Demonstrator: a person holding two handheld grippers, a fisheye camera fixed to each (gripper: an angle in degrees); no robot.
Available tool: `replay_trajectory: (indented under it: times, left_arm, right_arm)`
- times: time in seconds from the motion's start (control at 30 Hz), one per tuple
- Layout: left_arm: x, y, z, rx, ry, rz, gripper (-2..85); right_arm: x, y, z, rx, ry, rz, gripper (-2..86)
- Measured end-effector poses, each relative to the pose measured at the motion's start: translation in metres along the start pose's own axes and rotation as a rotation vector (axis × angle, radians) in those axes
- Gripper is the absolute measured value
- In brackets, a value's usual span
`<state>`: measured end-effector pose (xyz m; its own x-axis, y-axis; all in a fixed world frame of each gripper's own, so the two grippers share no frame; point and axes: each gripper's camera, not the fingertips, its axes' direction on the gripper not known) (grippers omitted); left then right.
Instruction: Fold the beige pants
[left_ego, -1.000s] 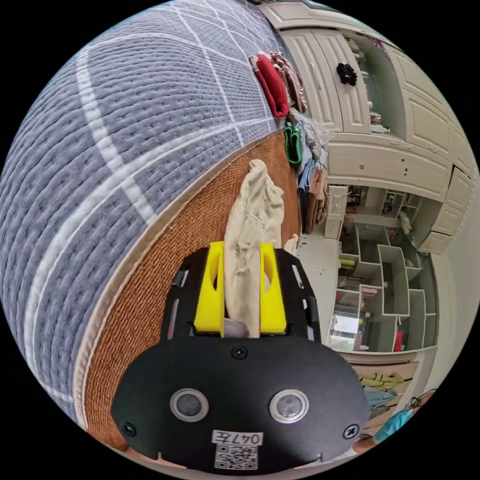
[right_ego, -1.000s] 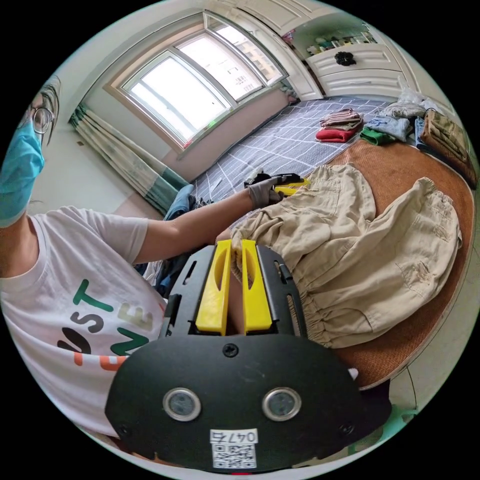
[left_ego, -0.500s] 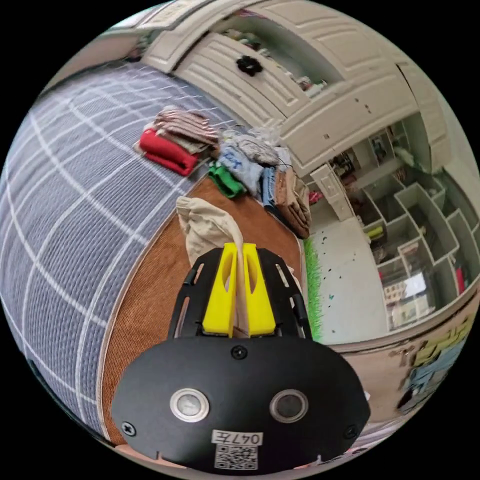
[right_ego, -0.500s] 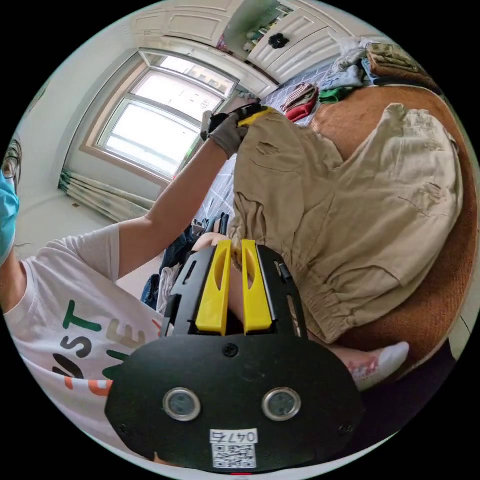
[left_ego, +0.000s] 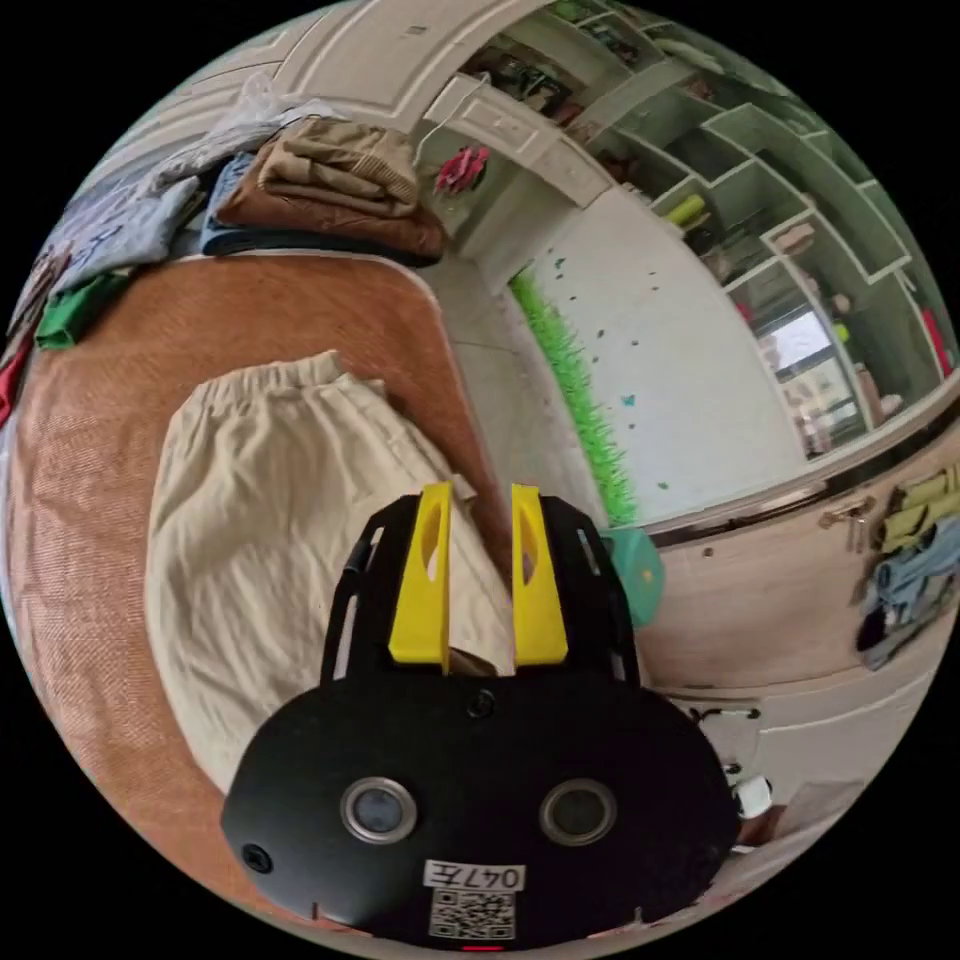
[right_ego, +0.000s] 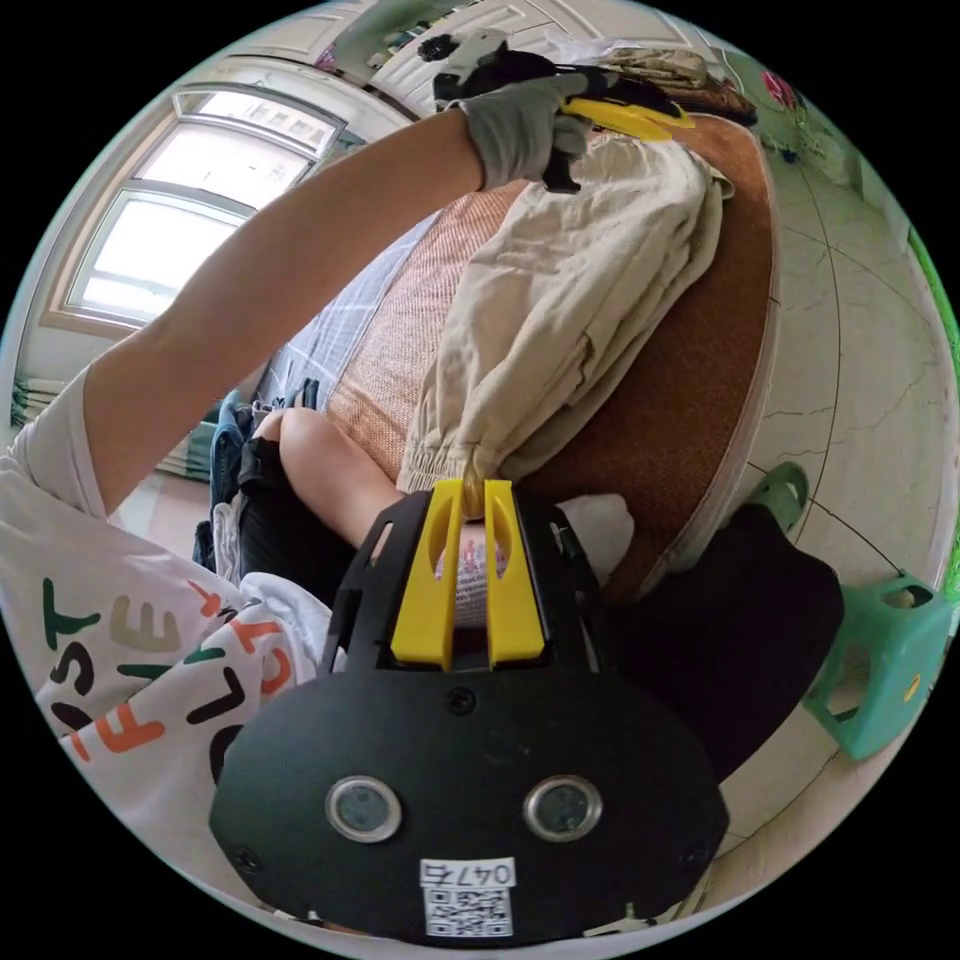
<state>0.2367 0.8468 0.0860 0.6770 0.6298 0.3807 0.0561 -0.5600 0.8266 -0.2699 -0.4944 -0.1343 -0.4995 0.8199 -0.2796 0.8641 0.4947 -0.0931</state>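
The beige pants (left_ego: 270, 520) lie folded lengthwise, one leg on the other, on the brown woven mat (left_ego: 90, 480). My left gripper (left_ego: 482, 500) hovers just over their near end, jaws spread apart and pressing on nothing. In the right gripper view the pants (right_ego: 560, 300) stretch away across the mat (right_ego: 690, 380). My right gripper (right_ego: 471, 490) is shut on their gathered waistband corner. At the pants' far end a gloved hand (right_ego: 520, 120) holds the left gripper (right_ego: 625, 108).
Folded clothes (left_ego: 330, 190) are stacked at the mat's far edge, with a green piece (left_ego: 70, 310) beside them. A teal stool (right_ego: 880, 660) stands on the tiled floor by the mat. The person's knee (right_ego: 320, 450) is beside the waistband.
The left gripper carried its leg across onto the other leg, so the pants now lie doubled. Its jaws, shut on cloth before, have opened. The right gripper keeps its hold.
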Motion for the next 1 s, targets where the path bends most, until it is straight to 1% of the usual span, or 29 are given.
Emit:
replay_trajectory:
  times: [0.07, 0.13, 0.17, 0.23, 0.3, 0.37, 0.47, 0.53, 0.6, 0.63, 0.67, 0.7, 0.73, 0.77, 0.83, 0.87, 0.9, 0.93, 1.0]
  left_arm:
    - [0.004, -0.002, -0.017, 0.017, 0.063, 0.035, 12.3]
    - [0.005, 0.003, -0.047, 0.025, 0.077, 0.069, 13.0]
    - [0.003, 0.013, -0.071, 0.03, 0.058, 0.08, 13.1]
    - [-0.008, 0.04, -0.103, -0.017, -0.017, 0.059, 13.2]
    - [-0.034, 0.094, -0.132, -0.099, -0.121, -0.011, 13.4]
    - [-0.058, 0.138, -0.143, -0.159, -0.125, -0.092, 13.6]
    - [-0.087, 0.199, -0.145, -0.232, -0.044, -0.228, 14.3]
    - [-0.092, 0.22, -0.135, -0.276, -0.006, -0.263, 15.3]
    - [-0.09, 0.23, -0.108, -0.37, 0.049, -0.265, 15.8]
    - [-0.089, 0.231, -0.101, -0.386, 0.063, -0.26, 15.6]
    - [-0.085, 0.229, -0.098, -0.381, 0.011, -0.247, 14.4]
    - [-0.081, 0.224, -0.099, -0.405, -0.05, -0.215, 12.2]
    - [-0.08, 0.221, -0.099, -0.419, -0.059, -0.202, 10.7]
    - [-0.081, 0.216, -0.102, -0.432, -0.075, -0.183, 7.5]
    - [-0.086, 0.212, -0.115, -0.387, -0.014, -0.186, 2.9]
    - [-0.095, 0.211, -0.13, -0.336, 0.053, -0.21, 3.8]
    - [-0.105, 0.211, -0.149, -0.271, 0.119, -0.235, 5.2]
    - [-0.11, 0.212, -0.16, -0.23, 0.152, -0.247, 6.1]
    - [-0.131, 0.221, -0.202, -0.063, 0.268, -0.295, 8.0]
  right_arm:
    - [0.002, -0.003, 0.0, -0.009, -0.013, 0.003, 0.7]
    - [0.005, -0.005, 0.0, -0.025, -0.034, 0.008, 1.2]
    - [0.006, -0.005, -0.001, -0.026, -0.054, 0.005, 1.9]
    - [0.007, -0.005, -0.005, -0.042, -0.099, -0.01, 3.1]
    - [0.008, -0.007, -0.012, -0.07, -0.124, -0.011, 4.1]
    - [0.005, -0.008, -0.021, -0.067, -0.087, -0.021, 4.4]
    - [0.0, -0.015, -0.038, -0.005, 0.016, -0.024, 4.6]
    - [-0.001, -0.026, -0.038, -0.008, 0.049, -0.032, 4.4]
    - [-0.003, -0.046, -0.017, -0.097, 0.054, -0.048, 3.2]
    - [-0.004, -0.051, -0.009, -0.138, 0.039, -0.059, 2.6]
    - [-0.006, -0.06, 0.006, -0.209, 0.031, -0.061, 1.9]
    - [-0.011, -0.065, 0.015, -0.235, 0.033, -0.06, 1.4]
    - [-0.013, -0.068, 0.017, -0.238, 0.019, -0.06, 1.2]
    - [-0.019, -0.072, 0.019, -0.234, -0.036, -0.059, 1.0]
    - [-0.024, -0.075, 0.014, -0.182, -0.17, -0.035, 0.8]
    - [-0.025, -0.075, 0.006, -0.121, -0.273, -0.005, 0.6]
    - [-0.025, -0.072, -0.007, -0.022, -0.399, 0.025, 0.5]
    - [-0.025, -0.07, -0.014, 0.039, -0.473, 0.037, 0.5]
    - [-0.023, -0.056, -0.034, 0.245, -0.726, 0.058, 0.4]
